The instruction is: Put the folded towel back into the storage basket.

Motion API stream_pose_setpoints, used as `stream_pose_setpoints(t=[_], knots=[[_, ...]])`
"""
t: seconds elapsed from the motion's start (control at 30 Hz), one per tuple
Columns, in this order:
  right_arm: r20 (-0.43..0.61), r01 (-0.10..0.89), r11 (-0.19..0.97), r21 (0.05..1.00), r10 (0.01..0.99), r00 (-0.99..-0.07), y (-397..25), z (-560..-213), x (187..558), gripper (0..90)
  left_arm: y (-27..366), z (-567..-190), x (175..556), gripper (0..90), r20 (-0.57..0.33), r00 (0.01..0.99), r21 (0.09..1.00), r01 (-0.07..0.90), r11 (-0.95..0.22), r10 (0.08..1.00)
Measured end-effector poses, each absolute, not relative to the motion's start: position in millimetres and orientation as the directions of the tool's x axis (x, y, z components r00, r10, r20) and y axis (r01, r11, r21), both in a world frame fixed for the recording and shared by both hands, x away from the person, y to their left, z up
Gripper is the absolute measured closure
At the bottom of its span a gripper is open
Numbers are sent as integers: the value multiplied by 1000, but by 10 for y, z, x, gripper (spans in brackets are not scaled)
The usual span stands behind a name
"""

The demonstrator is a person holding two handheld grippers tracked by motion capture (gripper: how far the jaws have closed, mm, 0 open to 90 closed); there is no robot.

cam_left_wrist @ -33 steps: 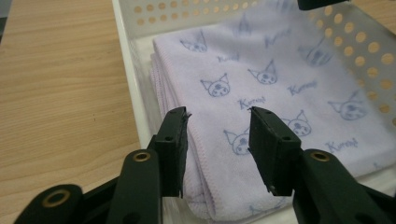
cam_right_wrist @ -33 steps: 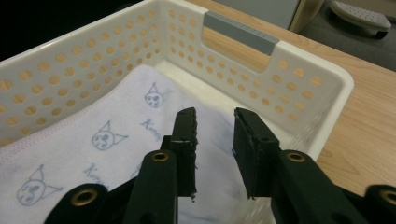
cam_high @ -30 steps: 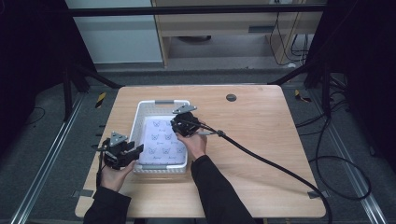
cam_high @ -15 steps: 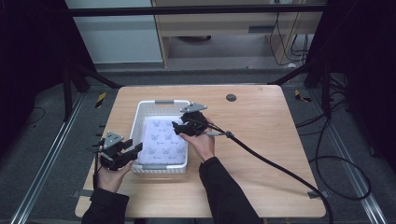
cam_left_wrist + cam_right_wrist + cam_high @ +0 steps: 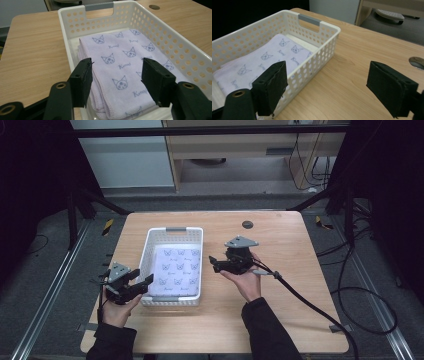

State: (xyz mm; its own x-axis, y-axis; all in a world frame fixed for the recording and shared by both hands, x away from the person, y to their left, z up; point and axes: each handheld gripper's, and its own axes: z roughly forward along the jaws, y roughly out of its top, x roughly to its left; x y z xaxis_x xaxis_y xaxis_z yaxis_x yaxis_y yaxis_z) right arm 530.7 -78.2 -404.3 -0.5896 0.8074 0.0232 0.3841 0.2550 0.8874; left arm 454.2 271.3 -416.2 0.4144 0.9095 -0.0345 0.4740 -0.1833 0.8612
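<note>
A white perforated basket [image 5: 148, 246] [image 5: 100, 22] [image 5: 325, 50] sits left of the table's middle. Inside it lies a folded lilac towel [image 5: 177, 269] [image 5: 125, 65] [image 5: 259, 62] printed with cat faces. My left gripper [image 5: 144, 281] [image 5: 116, 82] hovers at the basket's near left corner, open, its jaws pointing over the towel with nothing between them. My right gripper [image 5: 215, 263] [image 5: 327, 92] is held just right of the basket above bare wood, open wide and empty.
The wooden table [image 5: 280, 300] has a round cable hole [image 5: 247, 224] [image 5: 417, 61] near its far edge. A thick black cable [image 5: 310, 305] trails from the right gripper across the table's right side. Dark frame posts and floor cables surround the table.
The right gripper has drawn back out of the basket and moved right, over bare table. The left gripper has stayed at the basket's near left corner.
</note>
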Motion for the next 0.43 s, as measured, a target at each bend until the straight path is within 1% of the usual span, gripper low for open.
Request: stream_pose_setpoints(t=[0.17,0.23,0.43], knots=[[32,396,244,885,817,-576,-1003,-4084,5200,149,2699,-4180,4531,393,-18,423,859,470,-202,906],[30,403,244,882,825,-565,-1167,-4134,5123,137,2697,-4193,4525,373,-12,428,858,469,-211,904],[51,425,221,878,839,-541,-1464,-4245,4984,123,2707,-4210,4500,355,-6,433,860,463,-216,902]])
